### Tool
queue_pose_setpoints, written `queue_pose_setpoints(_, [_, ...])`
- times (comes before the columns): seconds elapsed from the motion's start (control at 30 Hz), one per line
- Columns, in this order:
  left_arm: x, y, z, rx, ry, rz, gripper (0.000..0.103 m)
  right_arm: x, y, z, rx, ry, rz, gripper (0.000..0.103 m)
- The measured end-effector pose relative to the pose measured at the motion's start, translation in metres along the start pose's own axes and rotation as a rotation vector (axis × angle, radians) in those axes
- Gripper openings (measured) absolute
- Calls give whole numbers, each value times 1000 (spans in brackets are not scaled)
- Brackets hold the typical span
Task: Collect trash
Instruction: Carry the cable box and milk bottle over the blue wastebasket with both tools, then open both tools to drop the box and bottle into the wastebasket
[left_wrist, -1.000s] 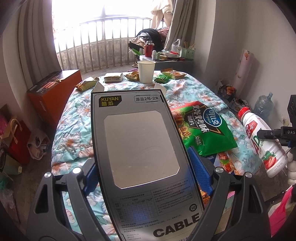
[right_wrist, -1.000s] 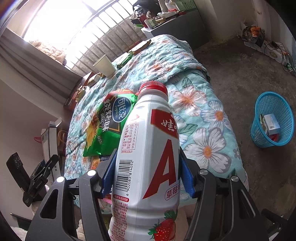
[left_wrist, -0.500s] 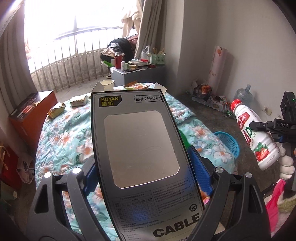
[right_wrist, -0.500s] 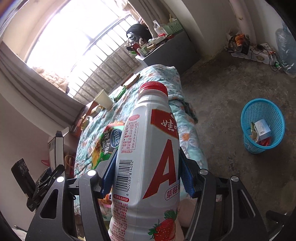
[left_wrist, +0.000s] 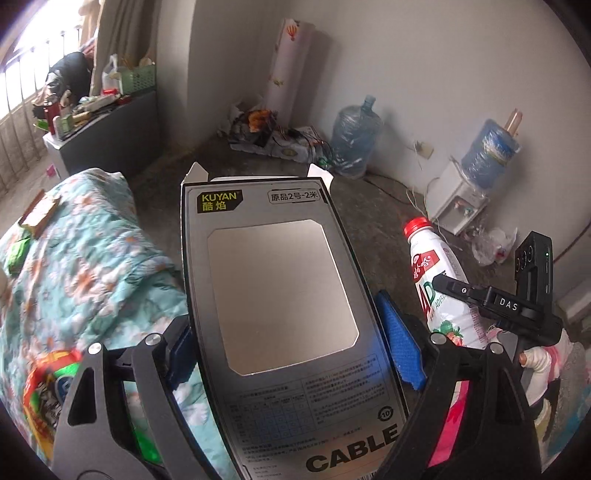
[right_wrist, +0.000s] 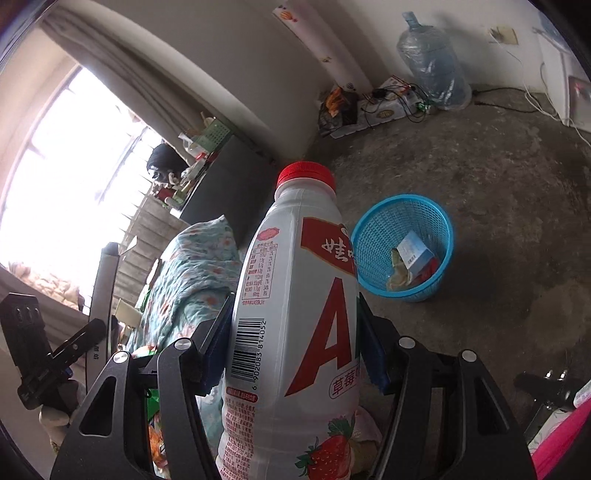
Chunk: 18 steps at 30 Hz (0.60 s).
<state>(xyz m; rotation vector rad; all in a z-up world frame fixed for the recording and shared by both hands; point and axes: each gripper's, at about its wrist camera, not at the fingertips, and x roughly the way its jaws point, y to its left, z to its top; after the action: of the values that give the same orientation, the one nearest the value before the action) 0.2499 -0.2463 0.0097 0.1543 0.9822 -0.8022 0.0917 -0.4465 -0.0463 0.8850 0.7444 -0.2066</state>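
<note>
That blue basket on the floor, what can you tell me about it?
The blue basket is a round bin of what looks like plastic, with a solid rim and lattice walls that narrow toward the base. It stands upright on the bare grey floor, apart from the bed. Inside lie a small blue-and-white box, something yellowish and a bit of red. Nothing touches it from outside, and it shows only in the right wrist view.

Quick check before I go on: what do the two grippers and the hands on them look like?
Both grippers, left and right, have dark grey triangular finger frames with cut-outs, silver bolts and blue textured pads. Seen from the left camera, the right one carries a black bar marked "DAS" and a black block with a green light. A white glove shows beneath it.
</note>
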Motion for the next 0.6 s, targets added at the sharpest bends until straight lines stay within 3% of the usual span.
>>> queue_pose_setpoints(0.13, [97,-25,26,35,162,-27,81,42,-42,7,107,59,-4,60])
queue_pose_setpoints(0.3, [206,-44,43,50,312,-7,81,104,-87,23,214,122,-8,60])
queue_pose_setpoints(0.5, [306,-47,70,22,395,25,83,183,-138,59,276,137,-33,61])
queue_pose_setpoints(0.6, [339,-40,80,-21,409,59,83,217,-160,70,303,149,-109,65])
